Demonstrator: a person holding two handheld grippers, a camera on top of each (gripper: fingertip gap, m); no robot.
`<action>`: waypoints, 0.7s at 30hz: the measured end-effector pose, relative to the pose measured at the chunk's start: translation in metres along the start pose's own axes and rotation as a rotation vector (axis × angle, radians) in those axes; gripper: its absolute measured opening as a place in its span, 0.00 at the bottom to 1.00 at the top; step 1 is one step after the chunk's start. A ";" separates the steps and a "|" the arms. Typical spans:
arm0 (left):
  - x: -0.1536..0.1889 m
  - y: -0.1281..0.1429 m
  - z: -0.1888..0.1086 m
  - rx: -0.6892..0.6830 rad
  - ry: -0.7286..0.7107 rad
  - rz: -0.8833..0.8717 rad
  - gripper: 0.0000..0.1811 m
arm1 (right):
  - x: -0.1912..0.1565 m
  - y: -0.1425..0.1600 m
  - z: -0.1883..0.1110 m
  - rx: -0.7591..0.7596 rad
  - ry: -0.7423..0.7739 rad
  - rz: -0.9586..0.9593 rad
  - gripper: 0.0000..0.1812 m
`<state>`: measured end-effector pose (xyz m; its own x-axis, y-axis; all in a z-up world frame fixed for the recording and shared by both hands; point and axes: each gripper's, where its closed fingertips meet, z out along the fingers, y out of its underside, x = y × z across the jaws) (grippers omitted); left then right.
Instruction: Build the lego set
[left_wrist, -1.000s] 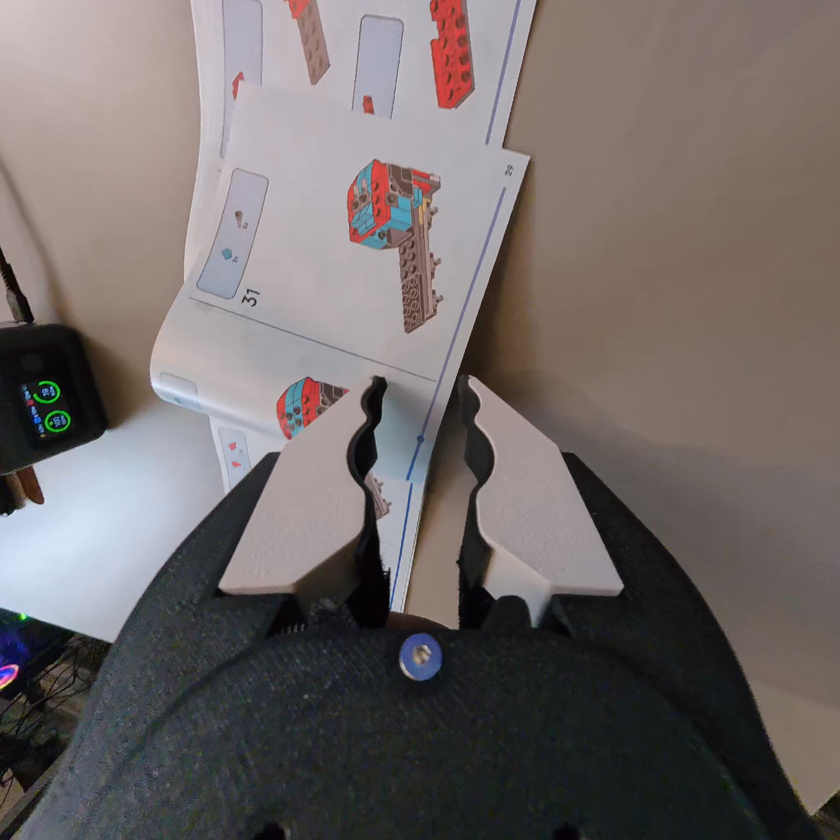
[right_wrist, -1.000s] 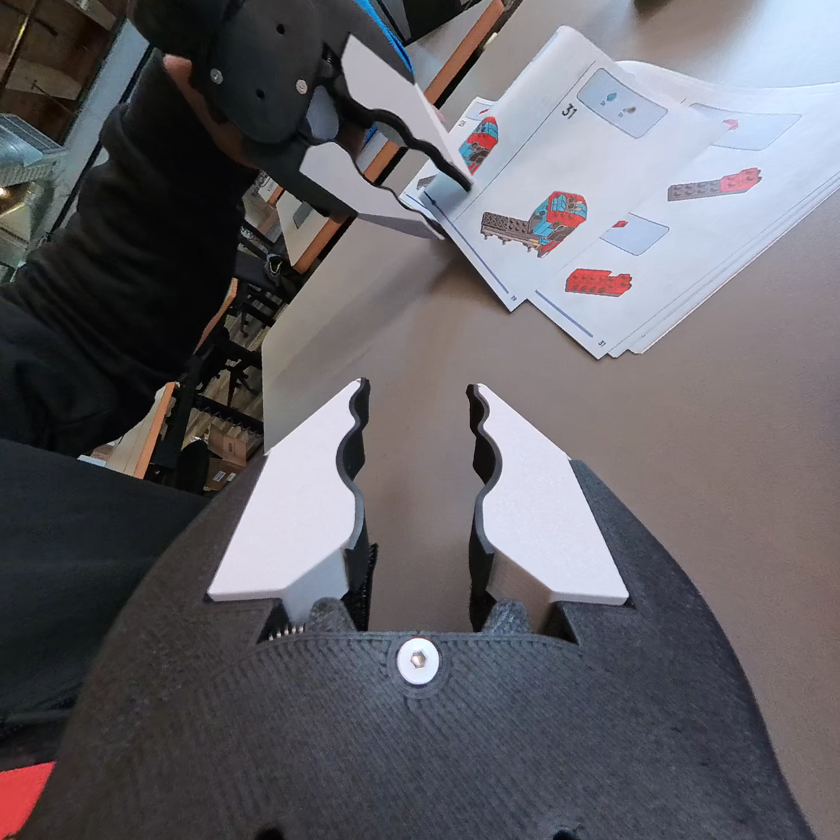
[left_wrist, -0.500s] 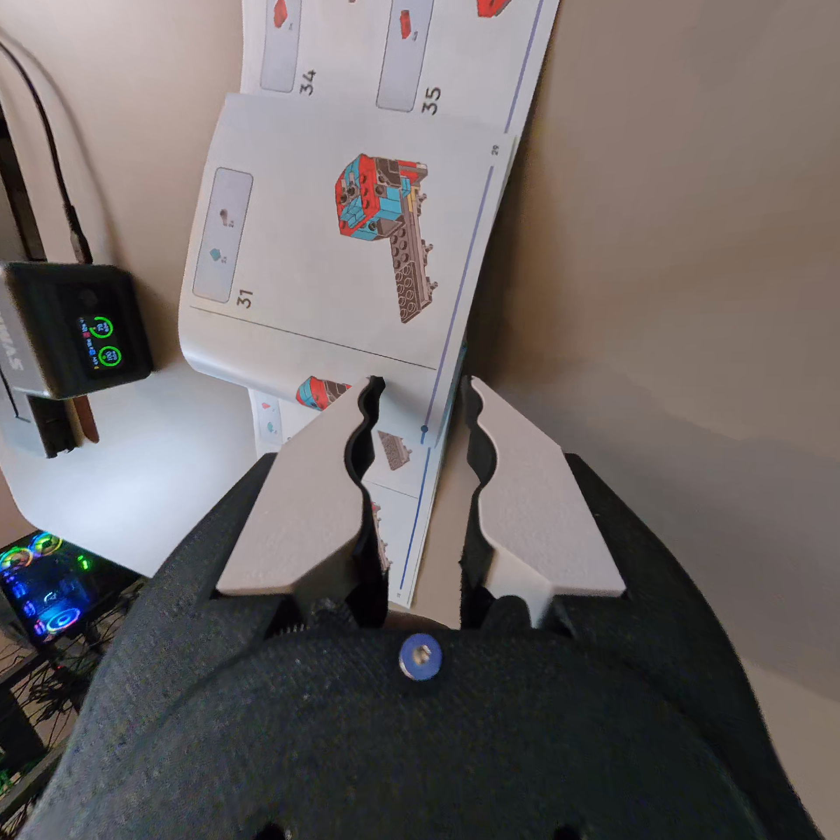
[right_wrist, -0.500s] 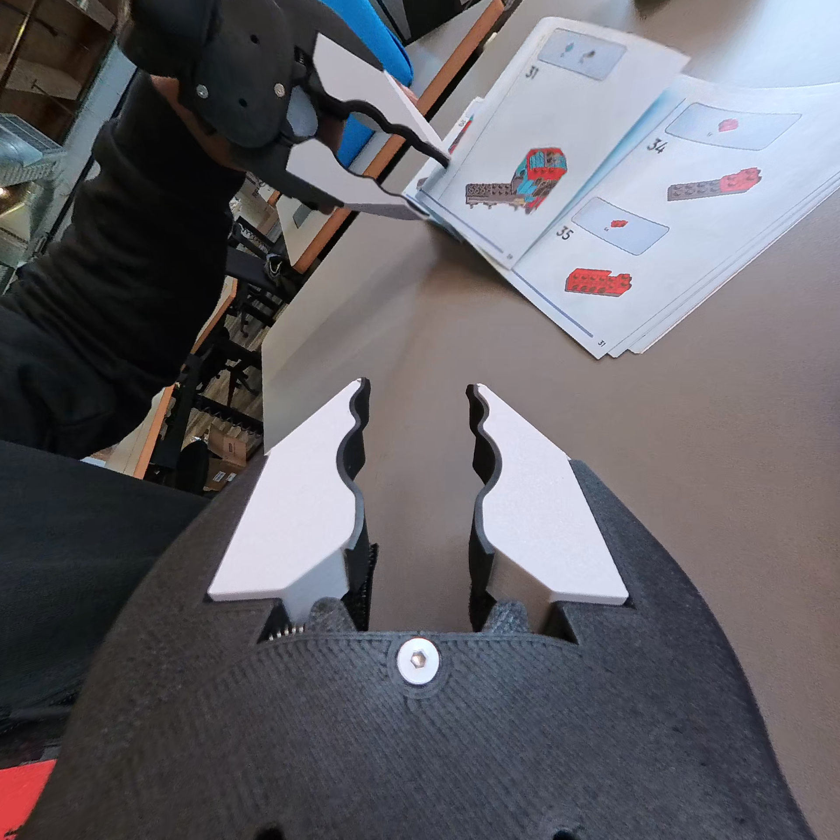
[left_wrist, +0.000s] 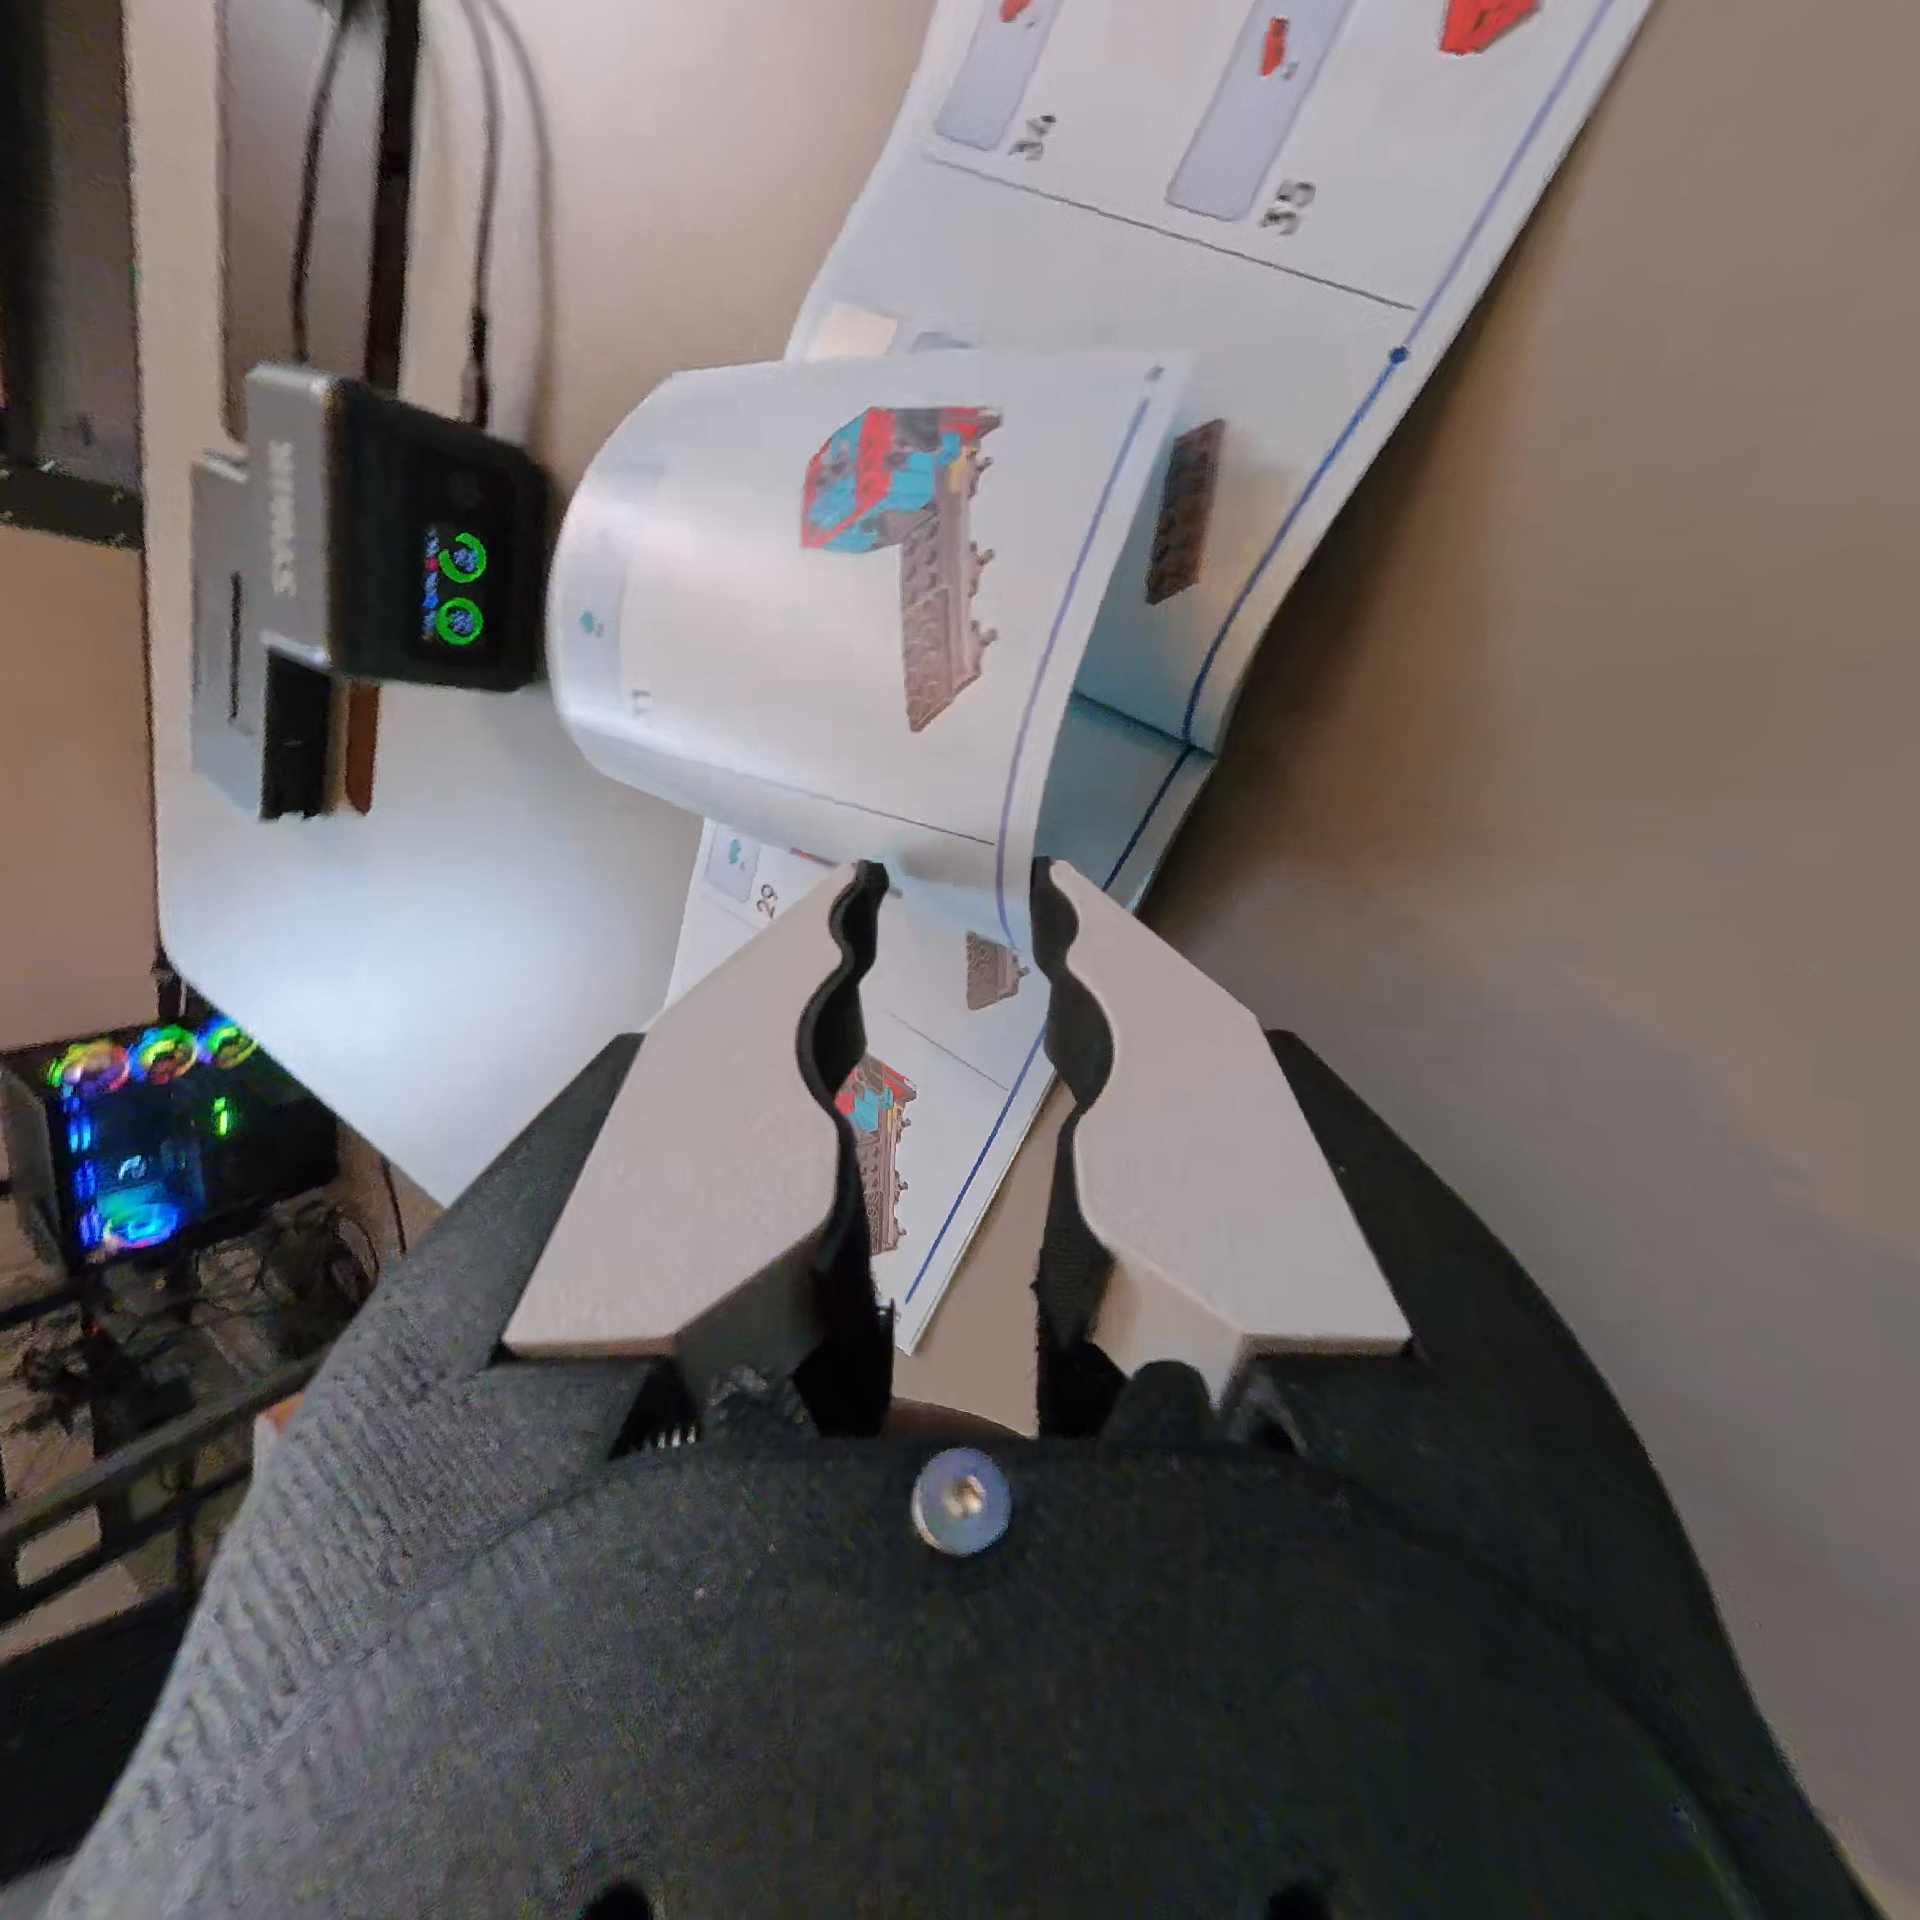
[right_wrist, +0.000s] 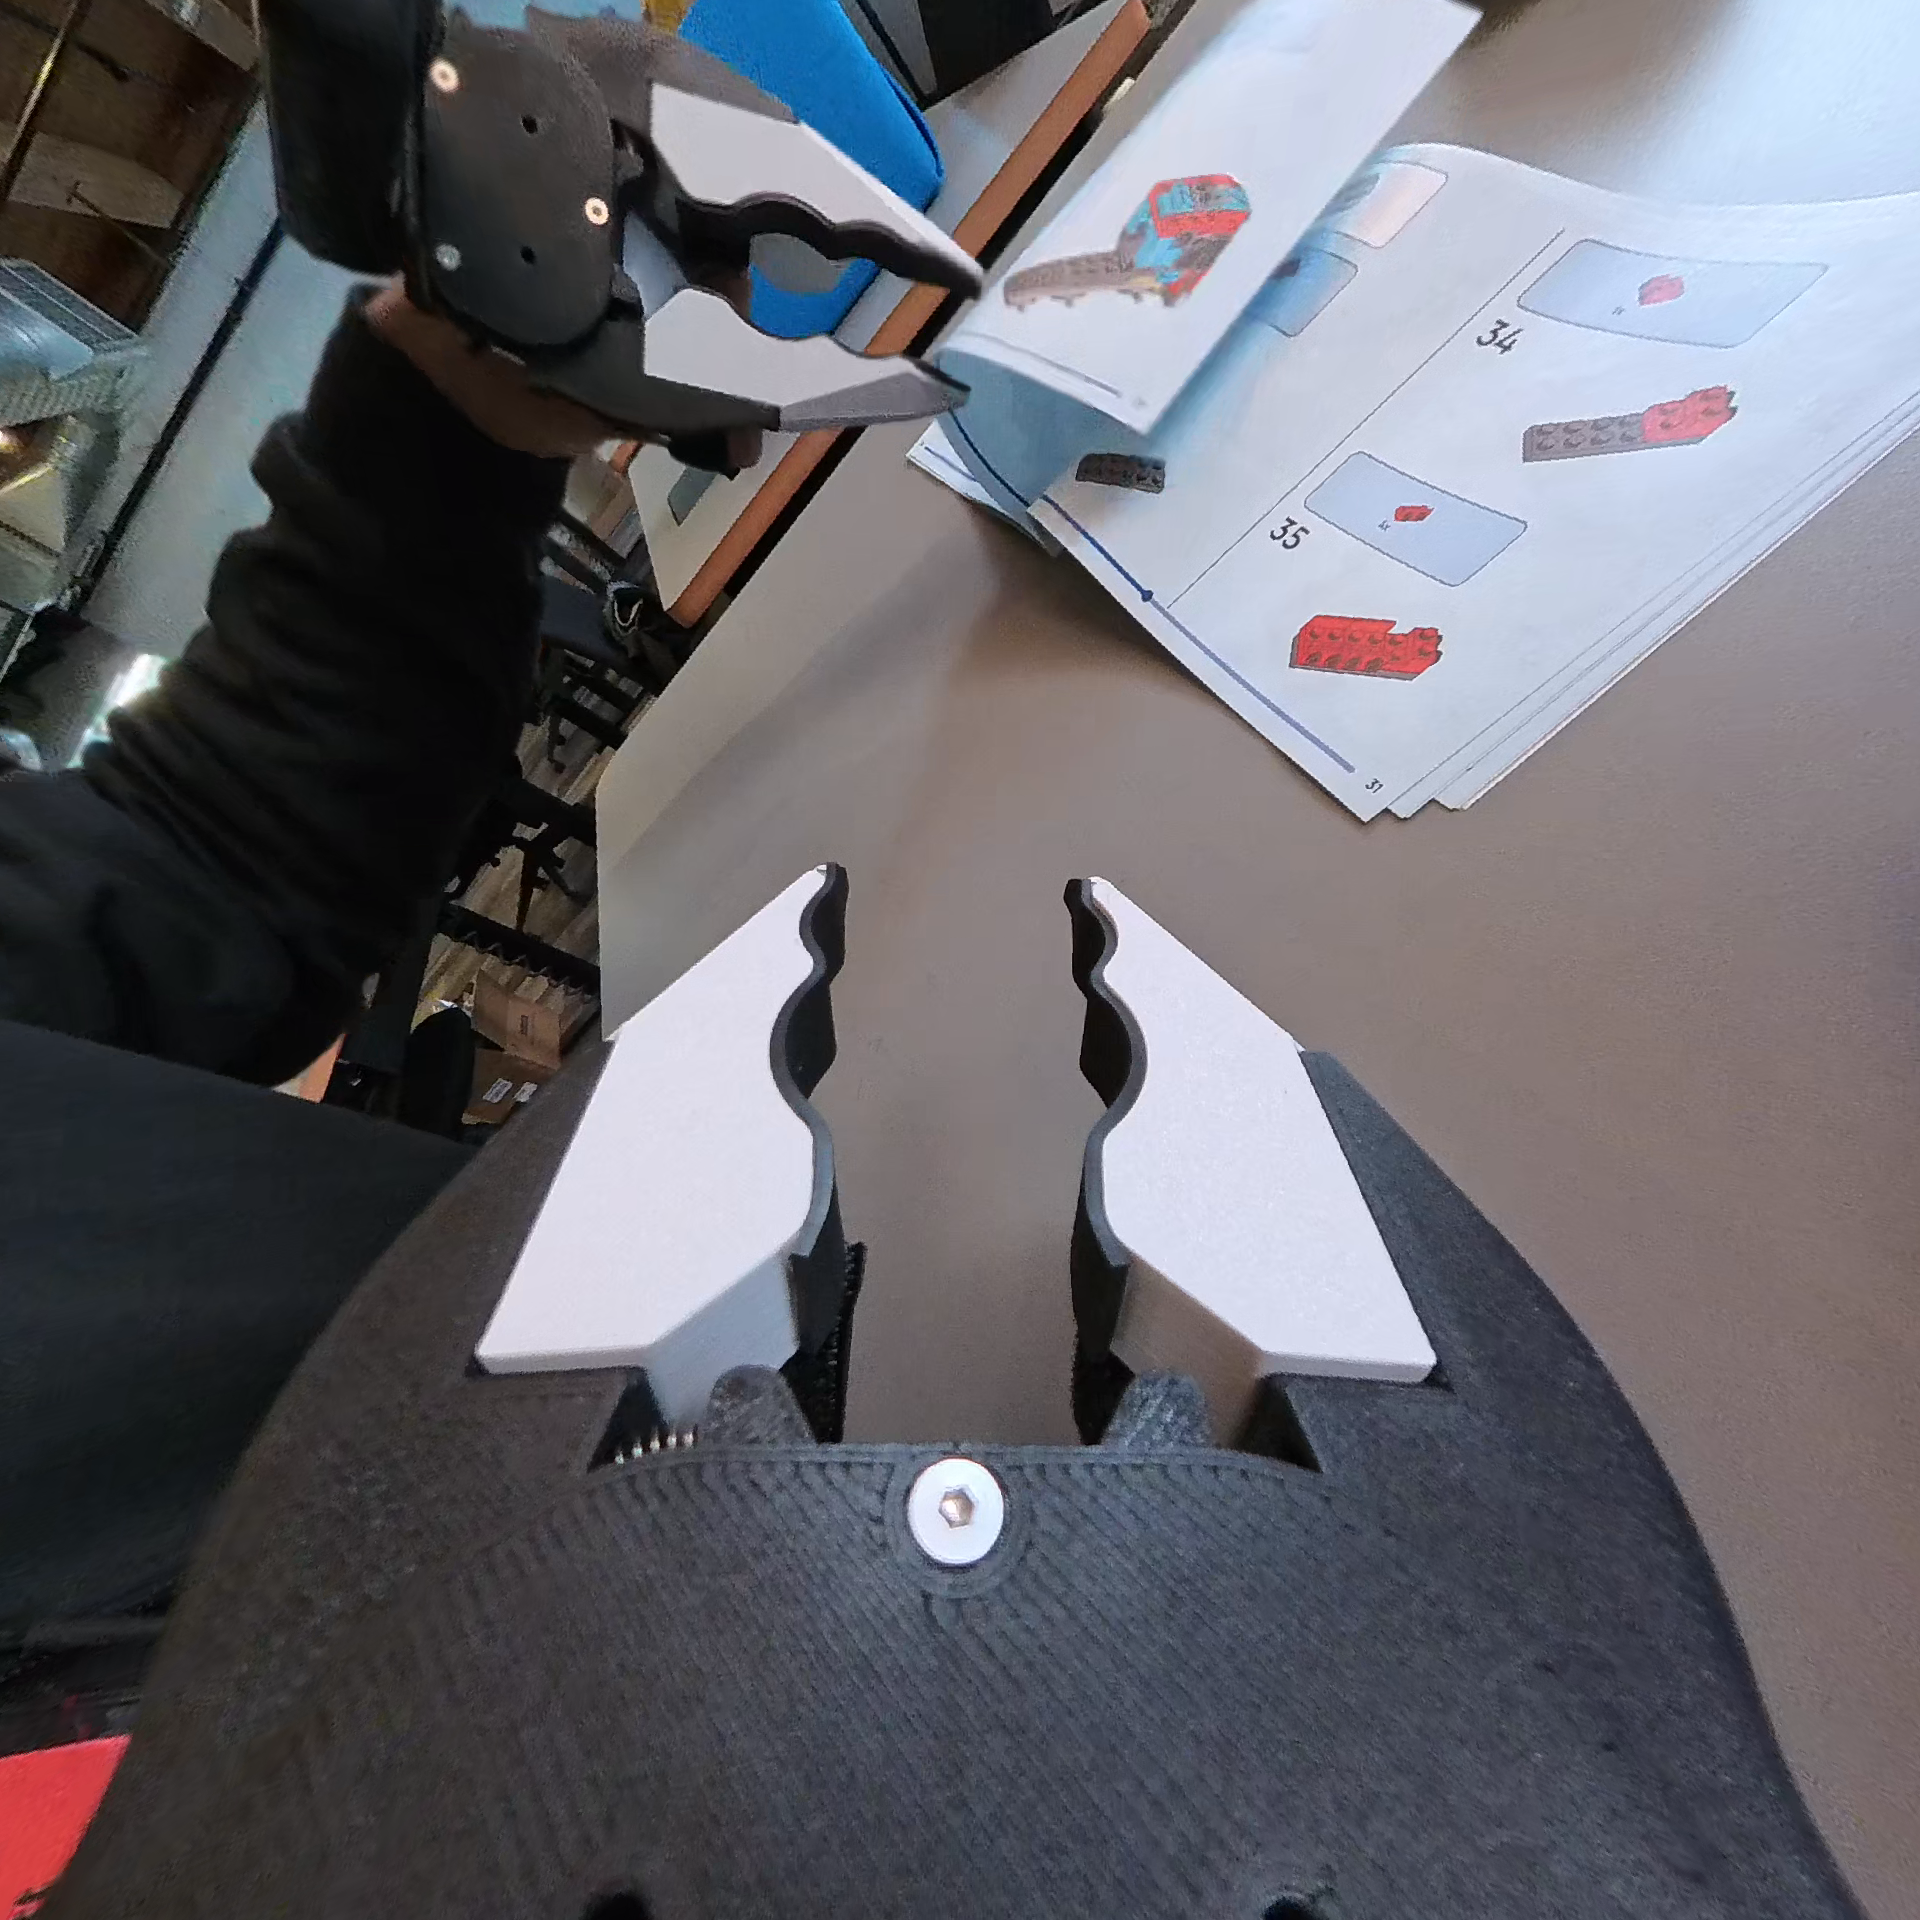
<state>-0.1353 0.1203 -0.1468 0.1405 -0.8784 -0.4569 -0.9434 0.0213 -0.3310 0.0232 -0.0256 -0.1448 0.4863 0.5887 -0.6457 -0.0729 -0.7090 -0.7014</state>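
Left tongs (left_wrist: 956, 883): jaws a little apart, tips at the lower edge of a lifted page; from the right wrist view (right_wrist: 951, 332) they seem to pinch that edge, though the blur leaves contact uncertain.
Right tongs (right_wrist: 956, 883): jaws apart and empty, hovering low over the bare tabletop (right_wrist: 1558, 1143), well apart from the booklet.
Instruction booklet (right_wrist: 1455, 499): lies open on the tabletop ahead of the right tongs, pages fanned at the near corner.
Lifted page (left_wrist: 831, 603): curls up and over from the booklet, showing a red-and-teal model drawing on a long brown plate.
Lego parts: no bricks visible in either view; only printed ones on the pages.
Background: a small black device with a lit screen (left_wrist: 436, 561) sits beside the curled page.
Step in hand: likely turning a page to find the right build step.
Doing it well: grip one sheet only, near its edge; carry it across in a smooth arc so the paper rolls, not creases; let the right tongs press the booklet flat if it slides.
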 end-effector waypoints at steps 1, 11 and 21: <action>-0.003 0.001 -0.001 0.011 -0.036 -0.034 0.17 | 0.000 0.000 0.000 0.000 0.000 0.000 0.24; -0.018 0.024 -0.004 0.171 -0.289 -0.560 0.20 | 0.000 0.000 0.000 -0.001 0.001 0.000 0.24; -0.029 0.035 -0.008 0.390 -0.297 -0.945 0.17 | 0.000 0.000 0.000 0.001 0.002 0.001 0.24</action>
<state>-0.1752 0.1427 -0.1388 0.8830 -0.4675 -0.0419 -0.2588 -0.4105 -0.8744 0.0233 -0.0253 -0.1451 0.4884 0.5870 -0.6457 -0.0740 -0.7094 -0.7009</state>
